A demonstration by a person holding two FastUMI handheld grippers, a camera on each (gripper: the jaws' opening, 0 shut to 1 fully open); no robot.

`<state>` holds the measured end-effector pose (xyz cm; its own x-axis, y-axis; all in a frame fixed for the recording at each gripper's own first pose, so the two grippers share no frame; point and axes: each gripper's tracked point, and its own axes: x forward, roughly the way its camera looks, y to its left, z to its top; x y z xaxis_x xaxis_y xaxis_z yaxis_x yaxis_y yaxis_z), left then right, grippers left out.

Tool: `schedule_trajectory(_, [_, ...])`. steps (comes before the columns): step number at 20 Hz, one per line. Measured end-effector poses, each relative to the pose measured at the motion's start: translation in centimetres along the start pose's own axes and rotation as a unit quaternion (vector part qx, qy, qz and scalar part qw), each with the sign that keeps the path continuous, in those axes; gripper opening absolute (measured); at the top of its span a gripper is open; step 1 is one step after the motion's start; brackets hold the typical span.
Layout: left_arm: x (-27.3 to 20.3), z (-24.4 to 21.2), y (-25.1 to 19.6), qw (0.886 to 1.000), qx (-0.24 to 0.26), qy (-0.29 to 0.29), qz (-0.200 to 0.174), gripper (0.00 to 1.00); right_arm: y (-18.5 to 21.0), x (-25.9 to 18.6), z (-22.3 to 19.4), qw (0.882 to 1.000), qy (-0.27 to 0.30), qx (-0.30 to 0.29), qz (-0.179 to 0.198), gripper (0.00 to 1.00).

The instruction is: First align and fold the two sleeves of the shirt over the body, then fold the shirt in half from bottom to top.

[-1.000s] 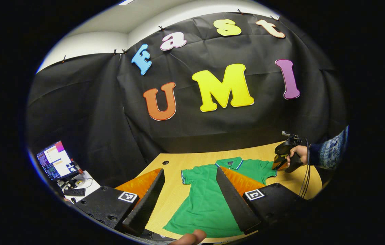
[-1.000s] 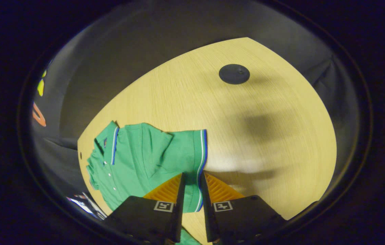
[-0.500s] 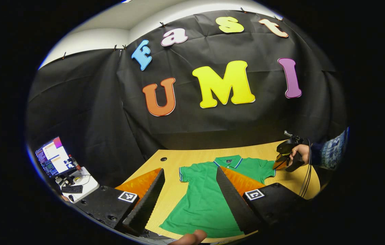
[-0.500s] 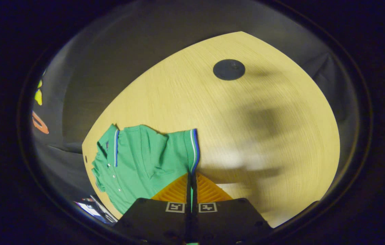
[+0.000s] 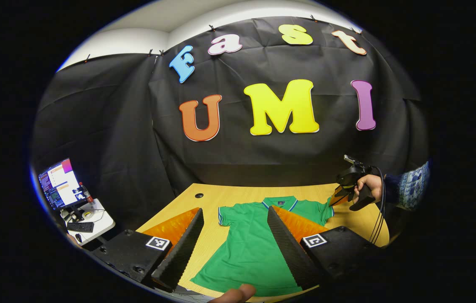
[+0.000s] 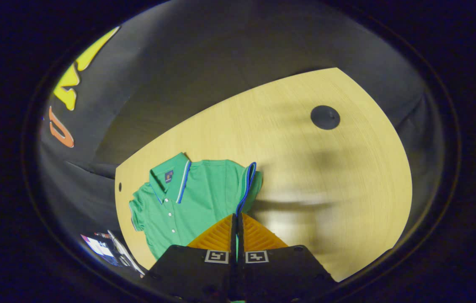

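Observation:
A green polo shirt with blue-and-white trim lies face up on the wooden table, collar toward the booth wall. My left gripper hovers open above the shirt's lower body, nothing between its fingers. In the left gripper view the right gripper shows at the far right, held by a hand, pinching the sleeve there. In the right gripper view the right gripper is shut on the trimmed cuff of that sleeve, which is raised off the table and curls up beside the shirt.
A dark round grommet sits in the bare table beyond the sleeve; another grommet lies near the far left corner. A monitor and keyboard stand on a side desk at left. A fingertip shows at the bottom edge.
The right gripper closed on the sleeve cuff, then lifted it off the table and drew it toward the shirt body. The left gripper stayed open, shifting only slightly.

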<state>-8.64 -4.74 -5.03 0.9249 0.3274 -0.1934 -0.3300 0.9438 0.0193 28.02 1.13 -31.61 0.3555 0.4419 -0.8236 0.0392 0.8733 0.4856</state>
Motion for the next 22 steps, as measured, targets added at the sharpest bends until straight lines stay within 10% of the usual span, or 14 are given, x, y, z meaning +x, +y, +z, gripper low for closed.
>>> schedule_trajectory(13, [0.4,-2.5,5.9,0.999,-0.028,0.025,0.025,0.98,10.5,2.9,-3.1,0.993,0.013,-0.113,-0.014,0.01])
schedule_trajectory(22, [4.2,-4.1,9.9,0.998,-0.05,0.035,0.002,0.99,11.3,-4.9,-2.7,0.988,-0.058,-0.144,-0.014,0.47])
